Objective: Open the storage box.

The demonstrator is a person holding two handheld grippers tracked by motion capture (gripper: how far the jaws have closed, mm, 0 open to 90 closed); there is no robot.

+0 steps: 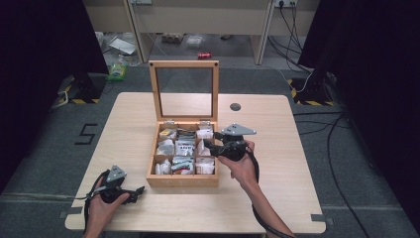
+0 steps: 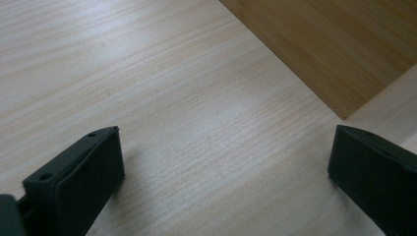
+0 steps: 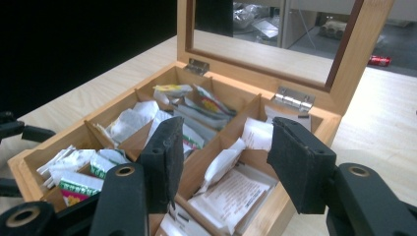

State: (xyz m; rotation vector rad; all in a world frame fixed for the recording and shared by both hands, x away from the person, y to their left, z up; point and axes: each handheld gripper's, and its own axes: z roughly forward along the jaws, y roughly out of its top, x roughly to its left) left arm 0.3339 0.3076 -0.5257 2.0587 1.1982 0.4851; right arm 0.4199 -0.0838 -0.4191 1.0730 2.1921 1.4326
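Where the tabletop (image 1: 133,119) is bare at near left, the left gripper (image 1: 132,193) rests low, fingers (image 2: 81,182) spread wide with nothing between them. Centre: a wooden tea box (image 1: 182,179), glass-paned lid (image 1: 184,89) standing upright at the far side, nine compartments holding tea sachets (image 1: 184,148). Sachets: flat paper envelopes, mostly white, some printed green, yellow or red; judged light, thin, pliable and easily creased, best pinched by a raised upper edge. Right: the right gripper (image 1: 208,145) hangs over the box's right column, fingers (image 3: 164,157) about half open and empty, a white sachet (image 3: 221,164) in the right-hand middle compartment showing between them.
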